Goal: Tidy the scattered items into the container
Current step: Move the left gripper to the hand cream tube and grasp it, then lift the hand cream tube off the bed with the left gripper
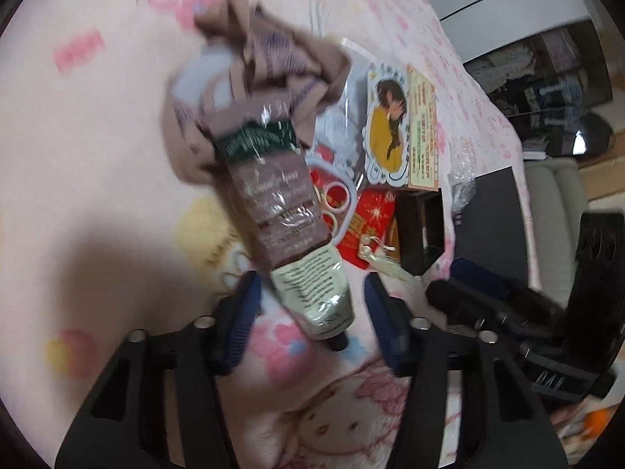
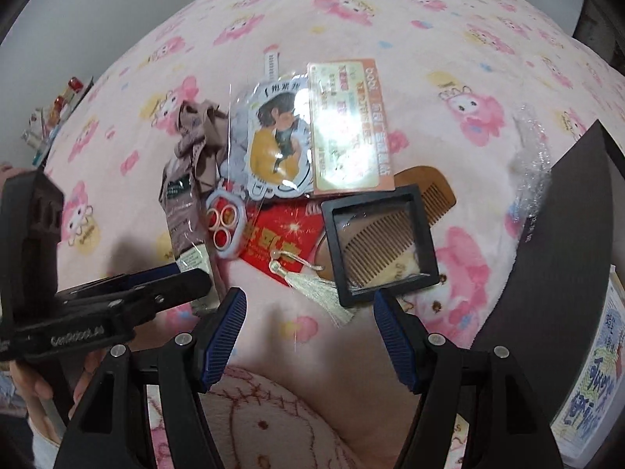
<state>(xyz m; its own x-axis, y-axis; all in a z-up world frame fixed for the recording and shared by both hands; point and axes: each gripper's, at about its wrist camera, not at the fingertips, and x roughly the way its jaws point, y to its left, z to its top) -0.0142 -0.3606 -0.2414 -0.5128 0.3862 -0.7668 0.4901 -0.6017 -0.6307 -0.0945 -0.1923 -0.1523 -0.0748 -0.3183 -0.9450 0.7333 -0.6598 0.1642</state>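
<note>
Left hand-held gripper (image 1: 310, 320) is spread, its jaws straddling the cap end of the hand cream tube (image 1: 287, 215) without pinching; the tube runs forward onto a crumpled brown cloth (image 1: 265, 66). Right hand-held gripper (image 2: 308, 338) is spread, empty, over the pink blanket (image 2: 429, 19). Ahead of it: black frame (image 2: 381, 242) over a wooden comb (image 2: 427, 191), red envelope (image 2: 281, 242) with tassel (image 2: 316, 289), sticker pack (image 2: 275, 140), orange card (image 2: 347, 125). Dark container (image 2: 554, 254) sits to its right, wall edge-on.

tube (image 1: 291, 211): curly words, too blurry to read | orange card (image 2: 345, 127): small print, can't read | sticker (image 2: 273, 133): some signs on top, can't read
</note>
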